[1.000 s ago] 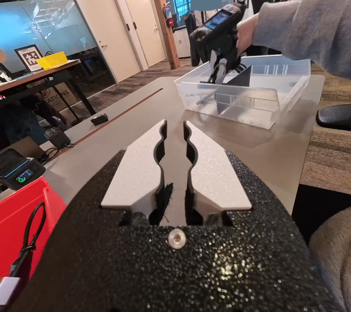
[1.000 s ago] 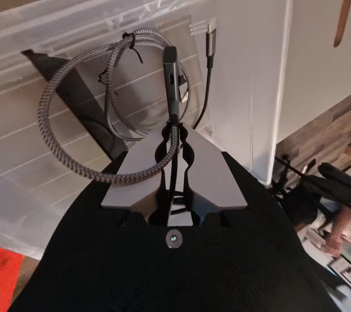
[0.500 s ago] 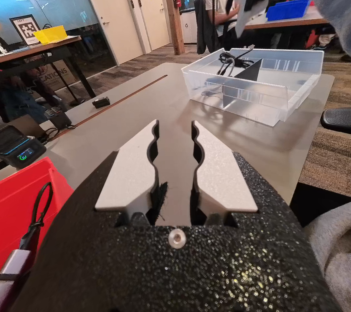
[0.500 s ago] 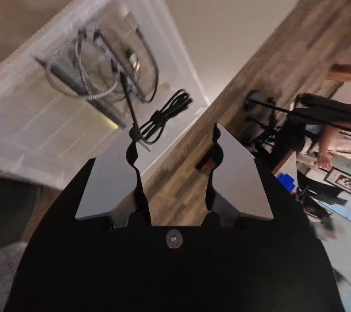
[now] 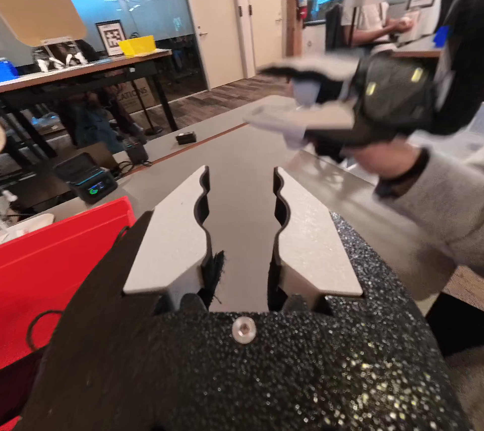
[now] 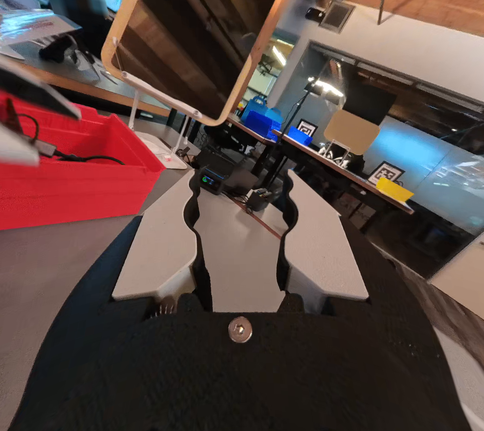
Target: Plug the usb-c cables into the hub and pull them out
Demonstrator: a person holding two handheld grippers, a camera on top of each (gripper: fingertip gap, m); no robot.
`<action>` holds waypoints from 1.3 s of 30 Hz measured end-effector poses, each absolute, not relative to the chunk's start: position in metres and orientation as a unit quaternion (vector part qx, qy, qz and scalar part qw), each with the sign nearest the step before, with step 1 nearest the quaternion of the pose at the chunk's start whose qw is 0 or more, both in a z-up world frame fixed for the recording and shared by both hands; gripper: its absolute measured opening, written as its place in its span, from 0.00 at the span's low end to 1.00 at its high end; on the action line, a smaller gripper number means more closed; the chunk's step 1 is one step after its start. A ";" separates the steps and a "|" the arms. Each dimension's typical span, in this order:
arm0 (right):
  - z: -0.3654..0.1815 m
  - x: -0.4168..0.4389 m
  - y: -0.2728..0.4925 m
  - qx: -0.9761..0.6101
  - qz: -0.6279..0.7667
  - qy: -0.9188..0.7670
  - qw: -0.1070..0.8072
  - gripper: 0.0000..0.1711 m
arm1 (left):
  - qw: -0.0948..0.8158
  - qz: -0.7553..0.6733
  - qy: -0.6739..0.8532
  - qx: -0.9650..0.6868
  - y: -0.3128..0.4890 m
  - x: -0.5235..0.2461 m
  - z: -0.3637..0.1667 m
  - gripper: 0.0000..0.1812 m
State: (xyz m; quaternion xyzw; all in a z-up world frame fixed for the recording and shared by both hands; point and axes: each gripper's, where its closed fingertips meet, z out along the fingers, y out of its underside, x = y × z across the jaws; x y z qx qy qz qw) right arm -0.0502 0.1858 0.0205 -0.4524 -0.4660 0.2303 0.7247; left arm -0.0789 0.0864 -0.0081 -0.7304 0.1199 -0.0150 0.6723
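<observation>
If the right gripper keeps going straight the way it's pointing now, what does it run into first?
Nothing close: the open right gripper points over bare grey table. First in line looks like the small black device with a lit screen, though depth is unclear.

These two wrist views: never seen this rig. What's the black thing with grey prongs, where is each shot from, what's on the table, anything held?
No robot arm here: a person holds a handheld two-finger gripper in each hand. Each picture comes from a camera mounted on one gripper, looking forward along its grey fingers.

The left wrist view shows the left gripper, open and empty over the grey table. The blurred device ahead is the right gripper, held by the person's hand.

The right wrist view shows the right gripper, also open and empty.

On the table sits a red bin with a black cable inside. Nothing is held now.
</observation>
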 end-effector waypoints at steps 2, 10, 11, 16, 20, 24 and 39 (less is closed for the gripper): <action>-0.014 -0.065 0.193 -0.457 0.242 -0.441 0.733 0.34 | 0.681 -0.011 0.097 -0.725 0.081 -0.093 0.001 0.26; -0.073 -0.082 0.200 -0.501 0.289 -0.430 0.694 0.31 | 0.716 0.026 -0.008 -0.698 0.055 -0.163 0.030 0.26; -0.073 -0.081 0.202 -0.501 0.283 -0.428 0.698 0.30 | 0.714 0.039 -0.020 -0.699 0.052 -0.173 0.030 0.27; -0.074 -0.080 0.202 -0.488 0.262 -0.428 0.714 0.27 | 0.709 0.112 -0.078 -0.692 0.024 -0.227 0.036 0.27; -0.075 -0.085 0.193 -0.465 0.249 -0.452 0.719 0.24 | 0.693 0.142 -0.143 -0.692 -0.004 -0.269 0.036 0.30; -0.075 -0.089 0.186 -0.449 0.254 -0.465 0.720 0.23 | 0.590 0.254 -0.163 -0.749 -0.023 -0.304 0.009 0.39; -0.078 -0.091 0.184 -0.452 0.277 -0.470 0.705 0.21 | 0.528 0.059 -0.016 -0.847 0.029 -0.249 -0.074 0.32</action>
